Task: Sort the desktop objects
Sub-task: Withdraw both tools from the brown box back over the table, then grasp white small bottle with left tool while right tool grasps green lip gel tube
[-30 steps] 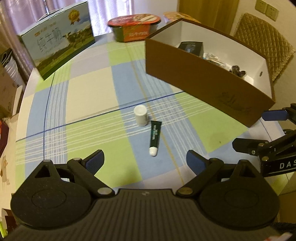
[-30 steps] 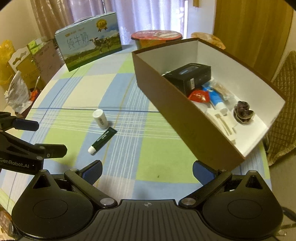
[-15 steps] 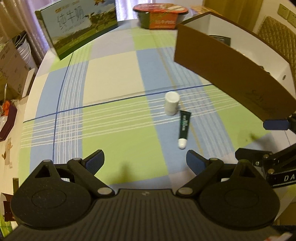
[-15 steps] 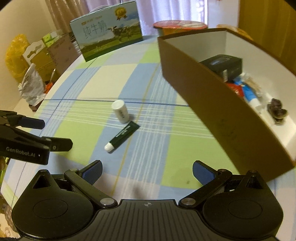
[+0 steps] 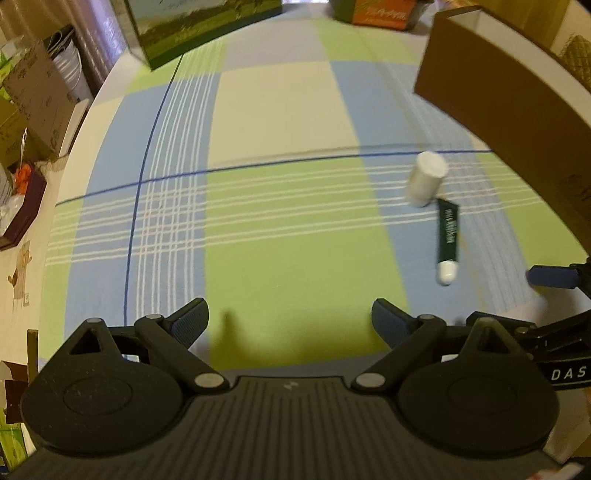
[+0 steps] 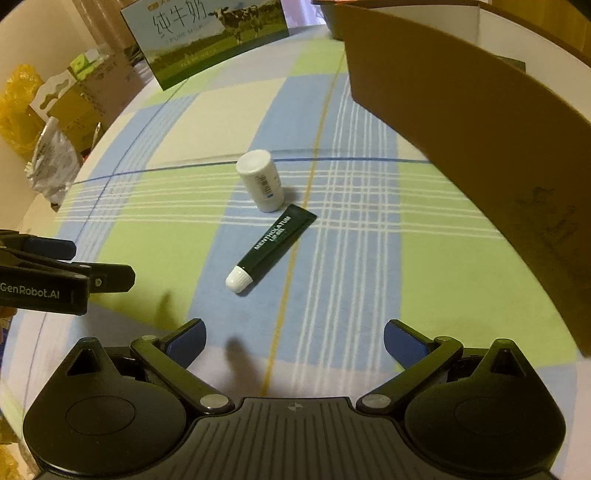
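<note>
A small white bottle (image 6: 260,180) stands upright on the checked tablecloth, and a dark green tube (image 6: 272,246) with a white cap lies just in front of it. Both also show in the left wrist view, the bottle (image 5: 425,182) and the tube (image 5: 447,240) at the right. My right gripper (image 6: 294,341) is open and empty, low over the cloth, a short way in front of the tube's cap. My left gripper (image 5: 289,321) is open and empty too, left of both objects. The brown cardboard box (image 6: 480,140) stands to the right, its contents hidden.
A milk carton box (image 6: 207,37) stands at the far side of the table, with an orange bowl container (image 5: 373,14) beside it. Cardboard boxes and bags (image 6: 55,110) crowd the floor beyond the table's left edge.
Both grippers have dropped lower and moved forward toward the bottle and tube. The left one swung left, so the objects slid to the right of its view. Neither gripper's jaws changed.
</note>
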A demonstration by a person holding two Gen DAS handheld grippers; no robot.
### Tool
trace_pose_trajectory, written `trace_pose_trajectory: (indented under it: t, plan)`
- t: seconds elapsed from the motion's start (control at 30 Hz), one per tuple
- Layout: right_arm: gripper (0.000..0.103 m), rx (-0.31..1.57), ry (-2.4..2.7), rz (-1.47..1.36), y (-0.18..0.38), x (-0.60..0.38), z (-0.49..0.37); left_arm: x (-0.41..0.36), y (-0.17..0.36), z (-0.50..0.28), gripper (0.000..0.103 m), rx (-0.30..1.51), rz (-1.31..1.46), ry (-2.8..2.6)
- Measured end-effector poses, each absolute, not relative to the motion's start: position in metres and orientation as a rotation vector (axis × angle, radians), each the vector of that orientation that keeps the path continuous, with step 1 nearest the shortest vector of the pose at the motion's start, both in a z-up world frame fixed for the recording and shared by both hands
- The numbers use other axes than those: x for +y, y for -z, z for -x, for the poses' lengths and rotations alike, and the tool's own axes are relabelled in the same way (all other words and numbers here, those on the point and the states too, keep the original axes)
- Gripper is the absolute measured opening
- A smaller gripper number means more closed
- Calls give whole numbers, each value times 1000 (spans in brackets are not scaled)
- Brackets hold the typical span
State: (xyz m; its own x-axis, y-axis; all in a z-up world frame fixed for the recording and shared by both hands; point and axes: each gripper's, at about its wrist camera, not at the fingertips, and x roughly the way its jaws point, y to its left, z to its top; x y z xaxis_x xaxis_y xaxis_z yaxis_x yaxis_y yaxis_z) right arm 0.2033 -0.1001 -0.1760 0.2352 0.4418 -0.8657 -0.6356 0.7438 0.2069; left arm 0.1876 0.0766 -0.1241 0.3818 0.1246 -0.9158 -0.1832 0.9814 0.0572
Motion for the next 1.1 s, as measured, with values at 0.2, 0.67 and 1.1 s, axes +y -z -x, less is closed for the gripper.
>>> trace_pose_trajectory:
  t: [0.2,0.67,1.1]
  plan:
    - [100,1053,-734,239,184,-78,-197,95,135,-191,93,1183,65,-196]
    - [36,927,-634,328,185,-60,-205,107,141,-206,93,1183,47,-158]
    - [13,962,-486,259,180,-123,-244,55,140,-238,91,1099,12,55]
